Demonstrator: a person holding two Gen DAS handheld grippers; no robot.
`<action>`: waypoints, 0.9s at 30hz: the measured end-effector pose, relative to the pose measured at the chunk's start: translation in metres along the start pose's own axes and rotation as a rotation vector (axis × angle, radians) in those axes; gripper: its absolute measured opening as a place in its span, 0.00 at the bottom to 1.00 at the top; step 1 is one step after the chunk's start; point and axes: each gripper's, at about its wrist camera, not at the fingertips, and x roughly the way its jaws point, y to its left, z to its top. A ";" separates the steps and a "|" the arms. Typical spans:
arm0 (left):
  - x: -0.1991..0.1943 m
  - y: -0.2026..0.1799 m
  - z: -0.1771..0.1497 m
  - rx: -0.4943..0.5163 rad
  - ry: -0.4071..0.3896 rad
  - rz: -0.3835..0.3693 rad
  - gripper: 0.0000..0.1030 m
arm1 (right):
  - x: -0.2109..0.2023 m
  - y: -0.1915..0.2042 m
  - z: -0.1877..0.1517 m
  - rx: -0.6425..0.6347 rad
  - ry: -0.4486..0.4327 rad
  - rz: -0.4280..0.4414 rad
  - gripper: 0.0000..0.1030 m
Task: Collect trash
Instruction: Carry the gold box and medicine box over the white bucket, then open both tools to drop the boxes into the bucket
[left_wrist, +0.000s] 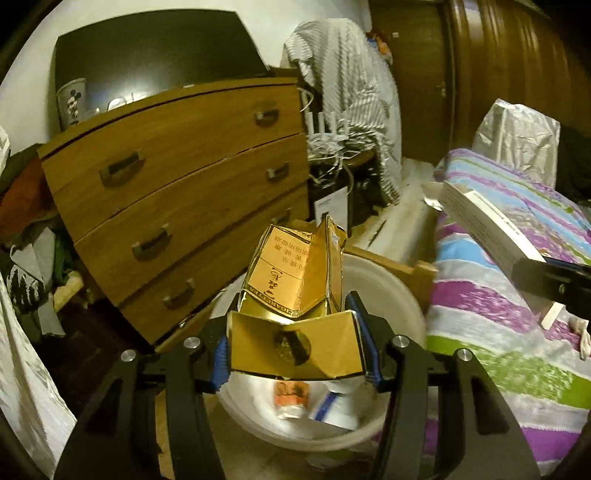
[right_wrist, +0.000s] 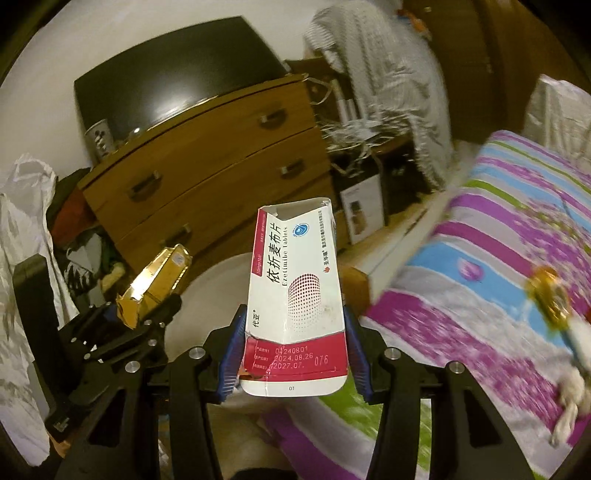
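My left gripper (left_wrist: 295, 350) is shut on a crumpled gold cigarette box (left_wrist: 295, 295) and holds it over a white round bin (left_wrist: 388, 291) that has paper trash inside. My right gripper (right_wrist: 293, 354) is shut on a white and red medicine box (right_wrist: 295, 295), held above the bed edge near the same bin (right_wrist: 218, 280). The left gripper with the gold box (right_wrist: 155, 284) shows at the left of the right wrist view. The right gripper's medicine box (left_wrist: 491, 236) shows at the right of the left wrist view.
A wooden chest of drawers (left_wrist: 177, 206) stands behind the bin. A bed with a striped floral cover (right_wrist: 498, 258) is on the right; a small gold-topped object (right_wrist: 550, 302) lies on it. Clothes and bags are piled at the left (left_wrist: 26, 229).
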 end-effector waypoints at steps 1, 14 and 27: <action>0.004 0.004 0.002 0.000 0.007 -0.001 0.51 | 0.009 0.006 0.006 -0.007 0.012 0.009 0.49; 0.054 0.028 -0.004 0.021 0.100 0.009 0.51 | 0.087 0.037 0.016 -0.036 0.132 0.040 0.50; 0.065 0.031 -0.009 0.015 0.117 -0.001 0.51 | 0.098 0.034 0.010 -0.038 0.153 0.049 0.50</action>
